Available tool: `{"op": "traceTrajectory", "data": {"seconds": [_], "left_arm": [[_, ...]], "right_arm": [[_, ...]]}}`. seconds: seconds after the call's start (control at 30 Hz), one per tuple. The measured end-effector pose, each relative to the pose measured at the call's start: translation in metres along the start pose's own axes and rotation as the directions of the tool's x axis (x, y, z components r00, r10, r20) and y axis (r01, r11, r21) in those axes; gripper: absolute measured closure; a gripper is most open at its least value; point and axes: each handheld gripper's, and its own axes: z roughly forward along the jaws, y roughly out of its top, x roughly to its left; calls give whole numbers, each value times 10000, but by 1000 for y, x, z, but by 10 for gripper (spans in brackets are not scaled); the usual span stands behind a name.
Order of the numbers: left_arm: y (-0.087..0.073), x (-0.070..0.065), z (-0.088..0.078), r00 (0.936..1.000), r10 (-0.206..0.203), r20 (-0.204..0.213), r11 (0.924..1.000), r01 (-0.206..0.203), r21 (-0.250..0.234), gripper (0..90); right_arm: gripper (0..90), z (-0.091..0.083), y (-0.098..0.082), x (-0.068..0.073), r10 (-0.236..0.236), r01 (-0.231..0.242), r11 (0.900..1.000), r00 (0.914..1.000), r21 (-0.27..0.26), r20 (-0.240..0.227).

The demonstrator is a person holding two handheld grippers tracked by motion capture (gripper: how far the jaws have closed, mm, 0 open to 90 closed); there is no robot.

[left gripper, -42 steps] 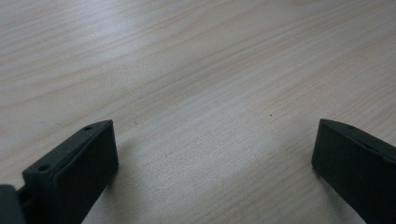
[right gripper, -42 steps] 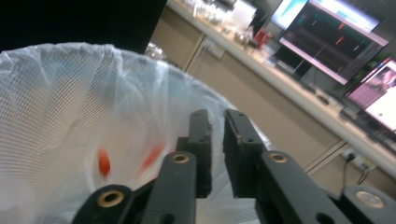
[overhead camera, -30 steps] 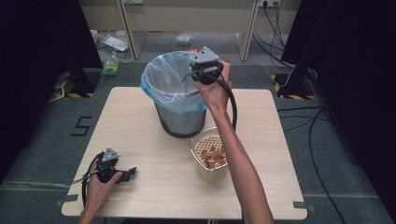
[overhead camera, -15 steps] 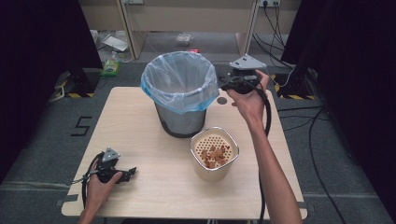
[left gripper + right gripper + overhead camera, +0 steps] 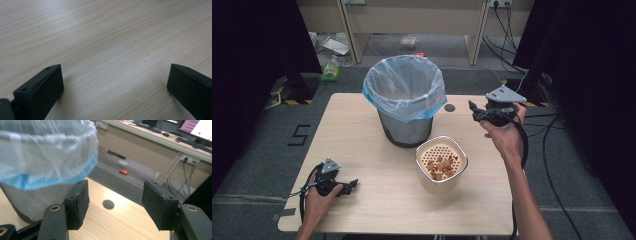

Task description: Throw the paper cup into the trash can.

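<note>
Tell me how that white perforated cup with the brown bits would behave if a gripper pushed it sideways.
The white cup looks wide and squat with a rounded-square rim, so it would probably slide on the smooth wooden table rather than tip or roll. It seems rigid and light, likely thin-walled. The brown pieces lie loose inside, so a sharp shove might jostle them.

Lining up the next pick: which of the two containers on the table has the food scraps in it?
The short cream perforated bowl near the front edge, holding brown bits. The tall mesh bin behind it has a blue plastic liner and looks empty.
</note>
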Motion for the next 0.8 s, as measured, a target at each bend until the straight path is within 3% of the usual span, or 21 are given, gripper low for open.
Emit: {"op": "traceTrajectory", "data": {"seconds": [0.47, 0.8], "left_arm": [[0, 0, 0, 10000, 8, -11, 10000, -8, -4, 0], [0, 0, 0, 10000, 8, -11, 10000, -8, -1, 0]], "right_arm": [[390, -14, -85, 3, 613, -612, 9949, 9981, 804, 12], [383, -17, -132, 12, 848, -845, 9863, 9964, 1416, 39]]}}
